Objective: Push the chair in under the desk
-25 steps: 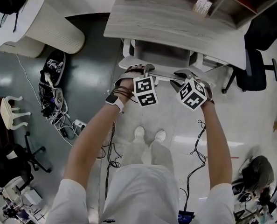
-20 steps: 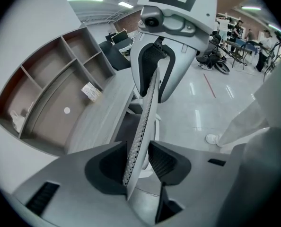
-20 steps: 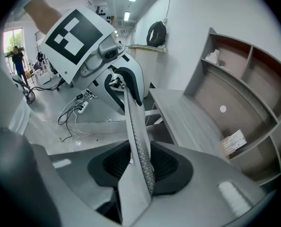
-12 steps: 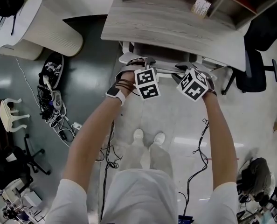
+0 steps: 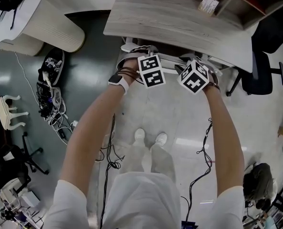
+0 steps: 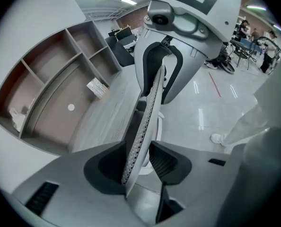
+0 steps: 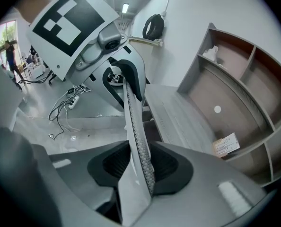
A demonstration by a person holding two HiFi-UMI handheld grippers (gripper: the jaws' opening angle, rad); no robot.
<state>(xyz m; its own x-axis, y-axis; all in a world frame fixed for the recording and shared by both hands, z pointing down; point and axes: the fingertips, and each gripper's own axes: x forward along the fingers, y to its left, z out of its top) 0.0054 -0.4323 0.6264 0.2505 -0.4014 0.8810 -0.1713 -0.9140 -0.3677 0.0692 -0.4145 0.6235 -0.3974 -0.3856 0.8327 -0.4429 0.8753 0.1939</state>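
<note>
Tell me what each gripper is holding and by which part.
The left gripper and the right gripper each clamp the chair backrest by its top edge.

chair (image 6: 143, 126): seemingly pale grey, perforated | desk (image 5: 179, 18): grey woodgrain

Desk (image 5: 179, 23) — matt grained wood; chair back (image 6: 144, 122) — perforated mesh; glossy floor (image 5: 170, 118).

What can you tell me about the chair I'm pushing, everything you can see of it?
The chair looks like pale grey-white plastic, with a thin backrest perforated with small holes. It stands upright. In the head view almost all of it sits beneath the wood-grain desk, and only the backrest's top edge shows. The left gripper and right gripper each clamp that edge between their pads, side by side. Its legs are out of sight.
</note>
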